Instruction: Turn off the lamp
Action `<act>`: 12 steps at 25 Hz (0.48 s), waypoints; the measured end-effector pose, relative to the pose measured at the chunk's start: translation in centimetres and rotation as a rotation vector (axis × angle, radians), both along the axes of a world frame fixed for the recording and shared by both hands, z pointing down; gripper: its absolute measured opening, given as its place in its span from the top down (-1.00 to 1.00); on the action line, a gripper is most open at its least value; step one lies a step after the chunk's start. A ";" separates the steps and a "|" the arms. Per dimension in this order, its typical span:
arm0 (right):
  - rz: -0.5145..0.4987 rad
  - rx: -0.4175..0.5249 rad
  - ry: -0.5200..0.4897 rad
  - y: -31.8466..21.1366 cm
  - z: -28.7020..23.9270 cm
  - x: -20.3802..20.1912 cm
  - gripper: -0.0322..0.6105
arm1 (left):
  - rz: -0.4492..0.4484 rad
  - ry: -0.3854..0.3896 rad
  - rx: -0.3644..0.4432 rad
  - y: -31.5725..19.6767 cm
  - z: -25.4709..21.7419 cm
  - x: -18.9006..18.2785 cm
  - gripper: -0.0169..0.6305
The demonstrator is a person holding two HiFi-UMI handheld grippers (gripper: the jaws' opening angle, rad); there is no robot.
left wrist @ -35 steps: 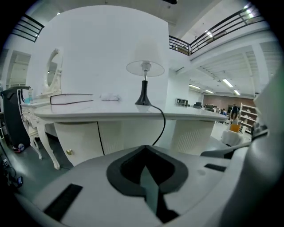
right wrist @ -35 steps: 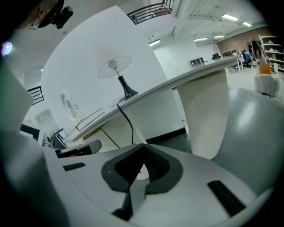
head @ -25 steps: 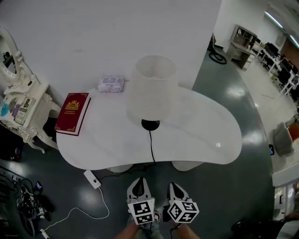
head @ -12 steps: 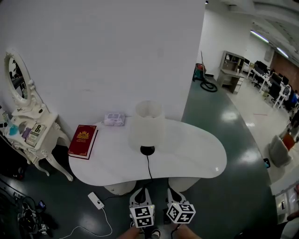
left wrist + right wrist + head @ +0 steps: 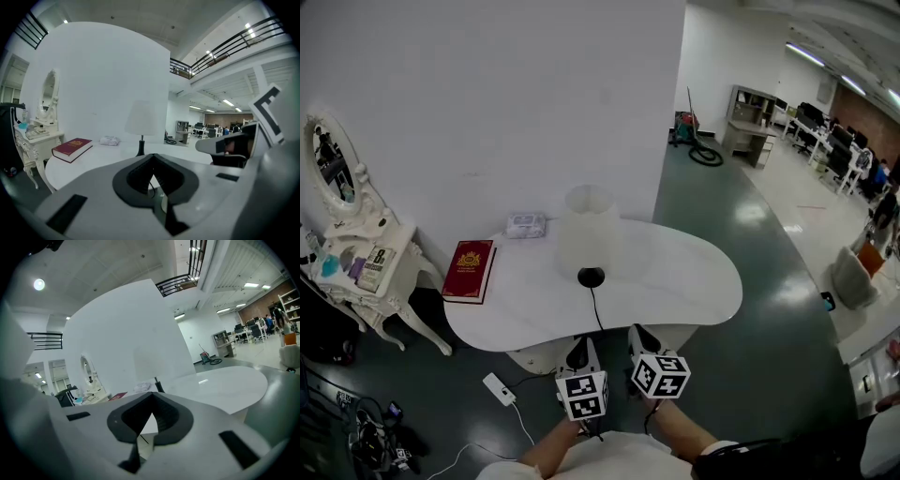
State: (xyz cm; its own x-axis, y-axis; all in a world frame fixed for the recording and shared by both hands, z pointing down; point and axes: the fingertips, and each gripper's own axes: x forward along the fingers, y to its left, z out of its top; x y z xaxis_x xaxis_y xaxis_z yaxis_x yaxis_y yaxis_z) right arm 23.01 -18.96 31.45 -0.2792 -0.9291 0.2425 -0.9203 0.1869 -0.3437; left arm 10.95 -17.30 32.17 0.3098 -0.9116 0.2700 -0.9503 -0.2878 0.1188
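Head view: lamp (image 5: 589,239) on desk (image 5: 675,281), 12 o'clock from left gripper (image 5: 578,352) and right gripper (image 5: 643,339); jaws closed, empty; cord (image 5: 596,305) is best followed for switching off.

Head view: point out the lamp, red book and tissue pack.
lamp (image 5: 589,232), head view, middle of the shade.
red book (image 5: 470,270), head view, centre of cover.
tissue pack (image 5: 525,225), head view, its top.

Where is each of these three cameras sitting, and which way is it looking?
Head view: on the person's head, looking steeply down at the white table and lamp; forearms, left gripper and right gripper show.
Left gripper view: rides on the left gripper, looking along its shut fingers toward the lamp.
Right gripper view: likewise on the right gripper, fingers shut.
Shared: both gripper views show lamp and table.
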 end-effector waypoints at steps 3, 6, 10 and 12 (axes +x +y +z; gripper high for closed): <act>-0.014 0.030 0.009 -0.2 -1.3 -1.0 0.90 | 0.000 0.003 0.029 -0.6 -1.5 -0.7 0.92; -0.023 0.042 0.015 -0.3 -1.7 -1.8 0.90 | 0.005 0.011 0.036 -1.2 -2.2 -1.0 0.92; -0.052 0.044 0.035 -0.5 -1.7 -2.9 0.90 | 0.008 0.031 0.025 -1.7 -2.3 -1.0 0.92; -0.062 0.041 0.041 -0.5 -1.5 -3.4 0.90 | 0.011 0.035 0.015 -1.7 -2.0 -1.0 0.92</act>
